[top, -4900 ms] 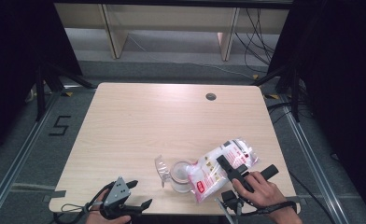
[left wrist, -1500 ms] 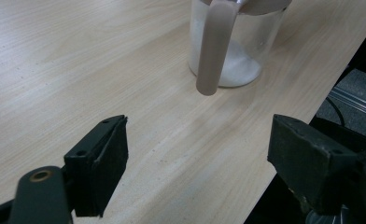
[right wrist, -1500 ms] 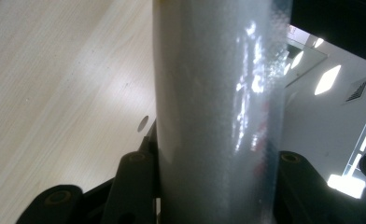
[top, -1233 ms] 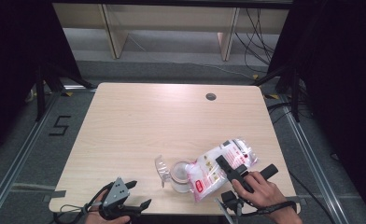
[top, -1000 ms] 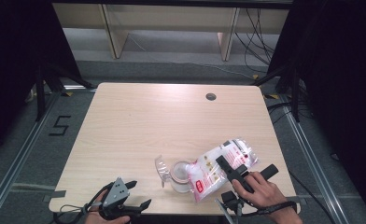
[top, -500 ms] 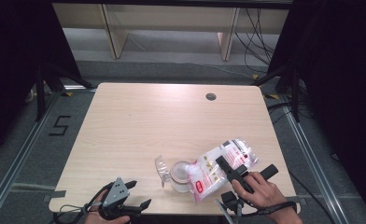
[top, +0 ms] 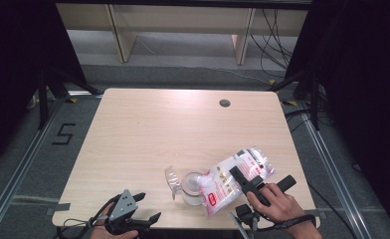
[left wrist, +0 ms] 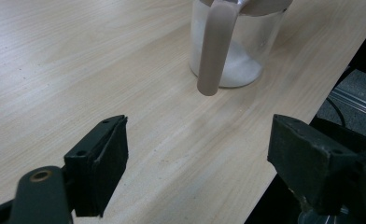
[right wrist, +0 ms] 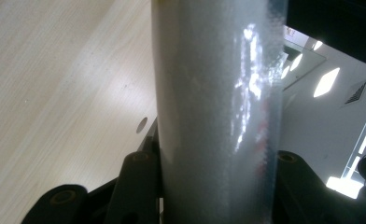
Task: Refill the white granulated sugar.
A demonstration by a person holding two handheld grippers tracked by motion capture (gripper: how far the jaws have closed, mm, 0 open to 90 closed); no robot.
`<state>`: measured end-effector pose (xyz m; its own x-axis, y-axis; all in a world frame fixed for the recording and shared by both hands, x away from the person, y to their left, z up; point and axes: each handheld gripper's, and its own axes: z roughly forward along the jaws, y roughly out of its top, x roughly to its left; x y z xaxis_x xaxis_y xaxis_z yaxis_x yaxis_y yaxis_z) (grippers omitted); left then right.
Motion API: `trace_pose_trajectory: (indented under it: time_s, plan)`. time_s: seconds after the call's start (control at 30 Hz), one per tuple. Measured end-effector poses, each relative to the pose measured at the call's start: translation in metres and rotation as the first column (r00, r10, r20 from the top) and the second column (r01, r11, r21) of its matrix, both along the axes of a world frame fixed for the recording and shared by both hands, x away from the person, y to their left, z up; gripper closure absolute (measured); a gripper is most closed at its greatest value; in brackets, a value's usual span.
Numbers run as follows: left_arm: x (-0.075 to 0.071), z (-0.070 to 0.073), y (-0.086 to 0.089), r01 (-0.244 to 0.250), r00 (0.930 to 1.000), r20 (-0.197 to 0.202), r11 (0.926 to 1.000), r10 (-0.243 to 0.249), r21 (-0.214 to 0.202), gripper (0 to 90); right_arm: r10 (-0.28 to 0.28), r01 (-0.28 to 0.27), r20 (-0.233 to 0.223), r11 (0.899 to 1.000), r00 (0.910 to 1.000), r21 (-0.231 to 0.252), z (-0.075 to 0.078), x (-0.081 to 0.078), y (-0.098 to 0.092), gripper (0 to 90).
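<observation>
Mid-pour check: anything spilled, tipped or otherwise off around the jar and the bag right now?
Nothing stands out. The jar stands upright with white powder at its bottom, the right tool holds the bag tilted over its mouth, and no spill shows on the table. The left tool waits open.

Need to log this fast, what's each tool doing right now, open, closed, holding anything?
Left tool: open, holding nothing.
Right tool: closed on the bag, tipped over the jar.
</observation>
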<state>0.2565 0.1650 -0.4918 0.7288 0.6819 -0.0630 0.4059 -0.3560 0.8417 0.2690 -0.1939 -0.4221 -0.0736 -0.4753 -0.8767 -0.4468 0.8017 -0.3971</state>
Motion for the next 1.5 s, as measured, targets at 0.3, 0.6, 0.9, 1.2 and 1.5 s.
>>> trace_pose_trajectory:
  time_s: [0.3, 0.6, 0.9, 1.2, 1.5]
  plan:
    - [-0.0003, 0.0, 0.0, -0.004, 1.0, -0.001, 1.0, 0.004, -0.001, 19.8, 0.015, -0.015, 0.012, 1.0, 0.9998, -0.009, 0.002, -0.0002, 0.0, 68.3]
    - [0.0001, 0.0002, 0.0004, -0.001, 1.0, 0.002, 1.0, 0.001, 0.008, 19.8, 0.024, -0.023, 0.004, 1.0, 0.9997, -0.018, 0.0022, 0.0002, 0.0005, 69.1]
    - [0.0001, 0.0, 0.0003, -0.005, 1.0, 0.001, 1.0, 0.005, 0.005, 19.8, 0.011, -0.011, -0.004, 1.0, 0.9999, -0.001, 0.0016, -0.0009, -0.0008, 69.4]
    - [-0.0003, 0.0, 0.0, -0.004, 1.0, 0.0, 1.0, 0.004, -0.001, 19.8, 0.015, -0.015, -0.008, 1.0, 0.9999, 0.003, 0.0019, -0.0011, -0.0012, 69.6]
    - [0.0011, 0.0005, 0.0012, 0.013, 0.9998, 0.017, 0.9997, -0.014, 0.021, 19.8, 0.022, -0.022, -0.004, 1.0, 0.9997, -0.003, 0.0036, -0.0019, -0.0004, 69.7]
